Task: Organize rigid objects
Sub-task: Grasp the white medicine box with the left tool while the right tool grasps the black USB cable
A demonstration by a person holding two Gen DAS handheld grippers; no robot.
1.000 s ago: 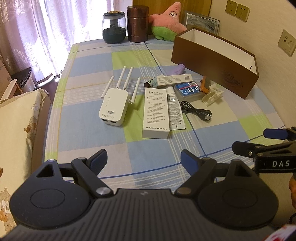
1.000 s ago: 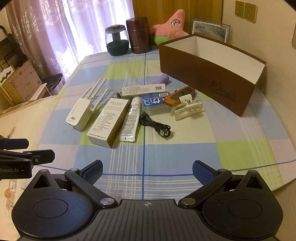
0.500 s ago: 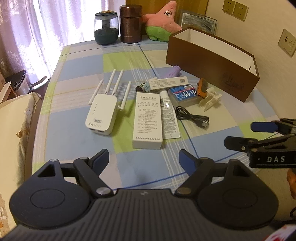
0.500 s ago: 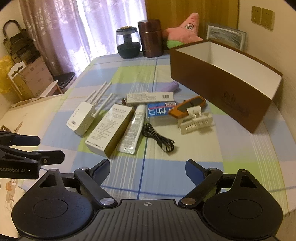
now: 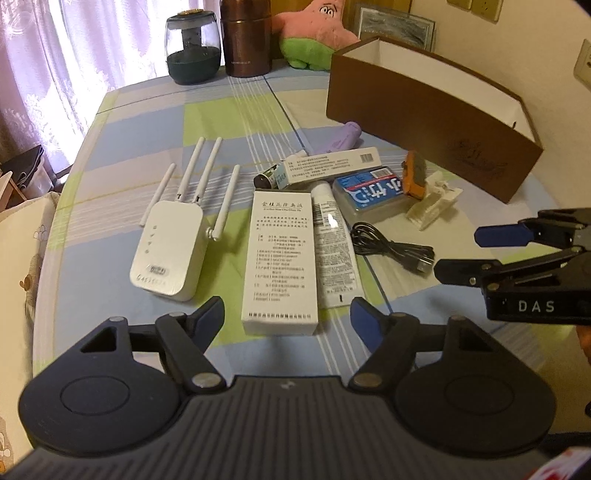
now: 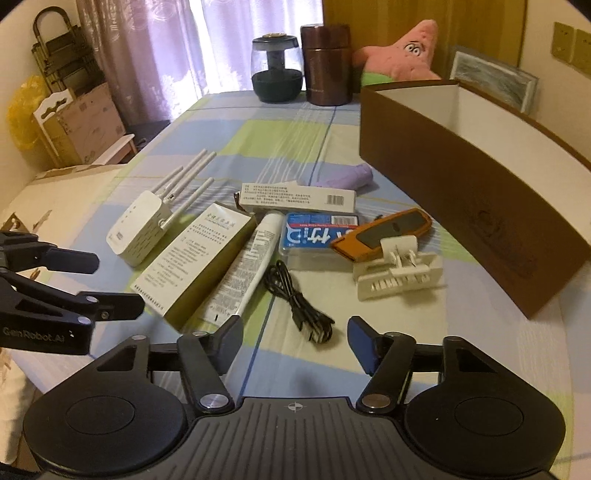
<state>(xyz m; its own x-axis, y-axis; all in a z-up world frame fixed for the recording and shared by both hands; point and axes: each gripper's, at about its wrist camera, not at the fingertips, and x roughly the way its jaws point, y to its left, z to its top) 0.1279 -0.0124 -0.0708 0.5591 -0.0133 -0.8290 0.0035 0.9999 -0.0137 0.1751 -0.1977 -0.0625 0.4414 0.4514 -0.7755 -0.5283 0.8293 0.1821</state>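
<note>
Several objects lie in a cluster on the checked tablecloth: a white router [image 5: 168, 245] [image 6: 142, 230] with antennas, a tall white carton [image 5: 281, 260] [image 6: 195, 264], a white tube [image 5: 332, 245] [image 6: 245, 271], a black USB cable [image 5: 391, 249] [image 6: 299, 304], a blue case [image 5: 371, 192] [image 6: 319, 236], an orange knife [image 6: 384, 238] and a white clip [image 6: 397, 275]. My left gripper [image 5: 287, 319] hovers just before the carton's near end, jaws closing with nothing between them. My right gripper [image 6: 294, 341] hangs above the cable's plug, jaws closing, nothing pinched.
A long open brown box [image 5: 436, 118] [image 6: 476, 192] stands at the right. A flat white carton [image 5: 332, 164] and a purple cylinder [image 5: 341, 140] lie behind the cluster. A dark jar [image 5: 192, 50], a brown canister [image 5: 245, 37] and a pink plush star [image 5: 314, 35] stand at the far edge.
Both grippers have moved forward and down toward the cluster, so the objects look larger. Both pairs of jaws have narrowed, the right more than the left.
</note>
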